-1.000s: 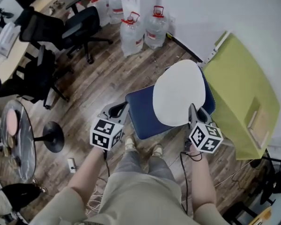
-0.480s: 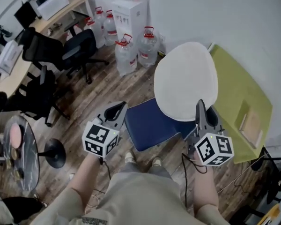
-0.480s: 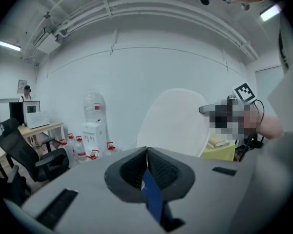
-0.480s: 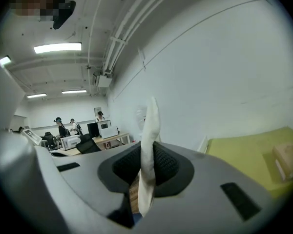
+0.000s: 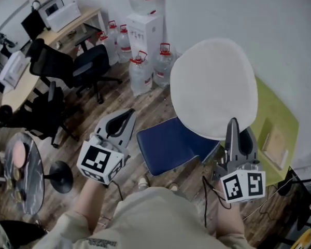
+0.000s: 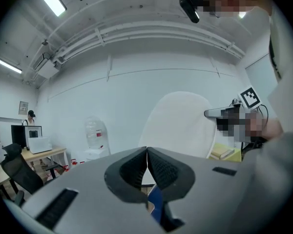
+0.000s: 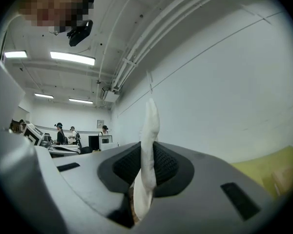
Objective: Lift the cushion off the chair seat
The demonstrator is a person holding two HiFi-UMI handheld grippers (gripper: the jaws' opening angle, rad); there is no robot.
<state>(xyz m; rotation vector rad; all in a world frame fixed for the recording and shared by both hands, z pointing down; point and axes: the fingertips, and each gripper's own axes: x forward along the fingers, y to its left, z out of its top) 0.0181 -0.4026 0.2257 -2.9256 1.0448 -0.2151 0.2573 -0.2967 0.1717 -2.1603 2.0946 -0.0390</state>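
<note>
Right gripper [image 7: 149, 149] is clamping the cushion [image 5: 212, 87]: both pads are pressing on its thin white edge, which is sticking up edge-on between the jaws in the right gripper view. In the head view it is gripping the cushion's lower right rim, jaws pointing up-frame. The cushion is hanging in the air, clear of the blue chair seat [image 5: 166, 144], its broad white face turned to the head camera and covering the far part of the seat.

Left gripper [image 6: 147, 151] is sitting clenched and empty, pads meeting at the tips, nothing between them. It is hovering left of the seat, apart from the cushion, not touching it.

A yellow-green panel [image 5: 273, 119] is leaning just right of the chair. Water bottles [image 5: 140, 69] are standing by the wall beyond, black office chairs [image 5: 67, 66] further left on the wood floor [image 5: 111, 100].
</note>
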